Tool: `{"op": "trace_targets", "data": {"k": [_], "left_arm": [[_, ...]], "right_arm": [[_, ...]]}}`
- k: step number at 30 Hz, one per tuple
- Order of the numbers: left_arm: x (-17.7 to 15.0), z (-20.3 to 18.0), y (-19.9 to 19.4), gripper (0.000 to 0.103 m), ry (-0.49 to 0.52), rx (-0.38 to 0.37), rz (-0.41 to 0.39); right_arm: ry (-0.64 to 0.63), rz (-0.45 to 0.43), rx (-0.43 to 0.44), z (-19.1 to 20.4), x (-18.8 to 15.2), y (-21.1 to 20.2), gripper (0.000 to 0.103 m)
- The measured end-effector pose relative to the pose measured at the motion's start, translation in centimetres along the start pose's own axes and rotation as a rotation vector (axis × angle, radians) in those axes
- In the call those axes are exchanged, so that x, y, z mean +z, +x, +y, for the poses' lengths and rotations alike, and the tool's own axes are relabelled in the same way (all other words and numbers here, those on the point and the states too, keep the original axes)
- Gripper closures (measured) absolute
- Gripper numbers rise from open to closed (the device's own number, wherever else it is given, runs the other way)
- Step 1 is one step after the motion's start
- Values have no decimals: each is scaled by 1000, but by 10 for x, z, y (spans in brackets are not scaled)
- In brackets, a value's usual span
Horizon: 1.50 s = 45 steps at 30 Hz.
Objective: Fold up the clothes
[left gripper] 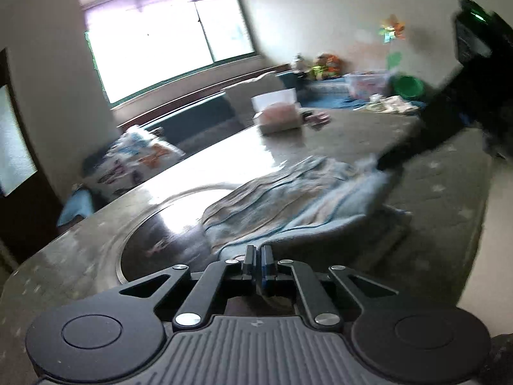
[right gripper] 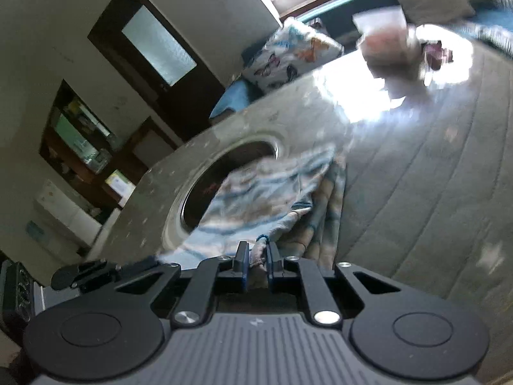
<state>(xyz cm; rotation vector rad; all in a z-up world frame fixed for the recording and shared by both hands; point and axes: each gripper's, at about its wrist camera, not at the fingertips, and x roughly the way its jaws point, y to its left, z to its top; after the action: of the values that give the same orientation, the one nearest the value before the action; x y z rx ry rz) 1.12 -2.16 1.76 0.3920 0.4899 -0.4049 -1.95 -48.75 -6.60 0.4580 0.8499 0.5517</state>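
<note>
Blue-striped garment [left gripper: 288, 199] rumpled on grey table [left gripper: 433, 211]. Left gripper [left gripper: 258, 256] pressed together at its near hem; right gripper [right gripper: 255, 253] pinching a bunched edge. Lift both evenly, keep cloth taut, fold square.

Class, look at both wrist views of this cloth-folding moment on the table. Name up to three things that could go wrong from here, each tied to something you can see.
1. The right tool pinches only a thin bunch of the striped cloth; it may slip out when lifted.
2. The left tool looks shut at the cloth's near edge with little or no fabric visibly caught, so it may come away empty.
3. Part of the cloth overlies the round dark inset in the table; dragging could snag or bunch it.
</note>
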Motion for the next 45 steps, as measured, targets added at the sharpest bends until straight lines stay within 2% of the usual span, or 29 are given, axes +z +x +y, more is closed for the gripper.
{"op": "trace_targets", "data": {"k": [3, 5, 7, 8, 13, 16, 18, 20, 22, 24, 30, 35, 45], "left_arm": [[-14, 4, 11, 100, -32, -10, 69], [-20, 6, 13, 100, -36, -18, 95], [-22, 11, 12, 100, -37, -27, 106], [-22, 13, 11, 96, -41, -31, 112], [-20, 32, 2, 94, -102, -54, 137], [-13, 42, -3, 87, -139, -50, 126], [-5, 51, -2, 77, -177, -52, 110], [5, 59, 2, 75, -218, -56, 96], [14, 66, 10, 71, -257, -71, 90], [22, 69, 22, 63, -288, -84, 93], [45, 75, 68, 62, -367, -140, 123], [63, 73, 106, 62, -389, -182, 145], [67, 69, 171, 60, -411, -163, 241]], "right_arm": [[27, 75, -25, -10, -23, 23, 93], [32, 90, -33, -14, -32, 28, 93], [5, 87, -32, -9, -28, 23, 87], [-17, 83, -36, -6, -25, 20, 86], [-174, 1, -111, 15, -3, 4, 86], [-233, -35, -139, 22, 8, 9, 86], [-267, -53, -155, 25, 15, 18, 86], [-299, -66, -175, 29, 20, 27, 86], [-328, -77, -194, 31, 25, 38, 86], [-349, -86, -213, 32, 30, 46, 86], [-367, -95, -265, 23, 45, 74, 85], [-348, -98, -289, 11, 53, 89, 85], [-312, -94, -309, -7, 53, 108, 78]]}}
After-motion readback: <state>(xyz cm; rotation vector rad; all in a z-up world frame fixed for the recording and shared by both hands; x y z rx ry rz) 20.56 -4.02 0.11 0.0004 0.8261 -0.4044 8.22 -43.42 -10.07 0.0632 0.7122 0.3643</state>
